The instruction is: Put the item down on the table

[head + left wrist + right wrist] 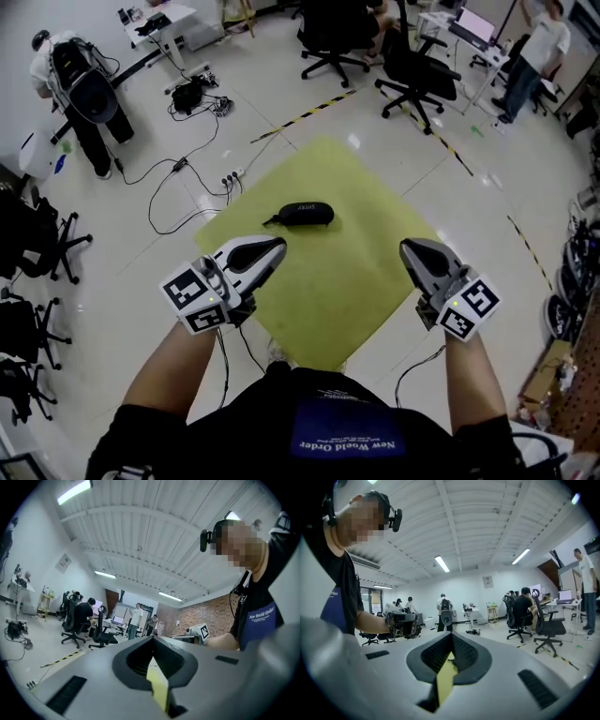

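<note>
Already the black oblong pouch (305, 215) is lying flat on the yellow-green table (366, 281), toward its far side, with a thin cord (273, 222) trailing from its left end. By the look of it the task is sitting done, since nothing is touching the pouch.

It is looking light and soft-shelled, probably fabric-covered, so it would likely be giving a little under pressure without slipping or breaking. The best hold would be across its narrow middle, with the jaws straddling the short width. The cord is too thin to trust.

Nearer the person, the left gripper (277, 247) is hovering below and left of the pouch, clear of it. The right gripper (411, 249) is hanging well apart at the table's right side. Both are showing their jaws pressed together with nothing between them.
</note>
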`<state>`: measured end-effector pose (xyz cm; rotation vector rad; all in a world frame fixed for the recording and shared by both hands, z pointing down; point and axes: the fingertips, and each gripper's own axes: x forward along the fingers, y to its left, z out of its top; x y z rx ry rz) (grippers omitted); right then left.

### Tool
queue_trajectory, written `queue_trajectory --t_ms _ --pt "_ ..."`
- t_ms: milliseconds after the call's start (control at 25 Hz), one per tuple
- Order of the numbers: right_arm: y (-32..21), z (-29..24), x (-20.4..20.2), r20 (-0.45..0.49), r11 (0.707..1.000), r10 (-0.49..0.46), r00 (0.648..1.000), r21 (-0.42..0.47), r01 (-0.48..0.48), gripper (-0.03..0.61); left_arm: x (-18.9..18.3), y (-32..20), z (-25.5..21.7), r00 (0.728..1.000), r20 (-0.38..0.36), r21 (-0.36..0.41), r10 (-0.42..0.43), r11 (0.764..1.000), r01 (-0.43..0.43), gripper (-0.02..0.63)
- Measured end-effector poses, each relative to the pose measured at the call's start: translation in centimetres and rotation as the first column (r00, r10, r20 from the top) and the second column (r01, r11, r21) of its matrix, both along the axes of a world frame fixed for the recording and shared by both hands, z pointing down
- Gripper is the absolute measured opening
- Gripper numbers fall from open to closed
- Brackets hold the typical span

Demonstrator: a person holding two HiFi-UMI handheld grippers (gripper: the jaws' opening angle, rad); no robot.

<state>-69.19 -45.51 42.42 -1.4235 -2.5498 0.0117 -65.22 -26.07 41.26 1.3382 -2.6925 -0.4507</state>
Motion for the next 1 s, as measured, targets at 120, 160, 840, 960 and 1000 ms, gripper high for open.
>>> queue_trajectory --t_ms 120,160,840,960,1000 --pt "-0.2 -1.6 2.6 -0.011 1.0 -0.003 1.0 -0.02 0.003 -0.012 2.7 0.2 -1.9 1.0 0.006 0.04 -0.01 0.999 0.01 0.005" --pt "-0.3 -2.1 3.4 -0.02 0.999 -0.003 1.0 -0.034 0.002 -0.012 3.5 0.3 -2.4 1.0 0.009 0.044 -0.014 0.999 0.014 0.005" --pt "-0.9 -2.9 8.1 -0.076 0.991 -0.043 0.996 -0.132 0.032 -0.012 8.7 -1.1 -3.0 0.997 -0.013 0.061 -0.073 0.995 0.074 0.006" --pt "-0.6 -2.8 7.9 -0.075 0.991 -0.055 0.996 -0.128 0.045 -0.012 8.7 -1.0 -3.0 0.996 -0.021 0.065 -0.086 0.994 0.087 0.006" --pt "-0.5 -2.8 7.8 -0.075 0.991 -0.057 0.996 -0.126 0.047 -0.012 8.7 -0.8 -3.0 0.996 -0.023 0.067 -0.09 0.994 0.091 0.006"
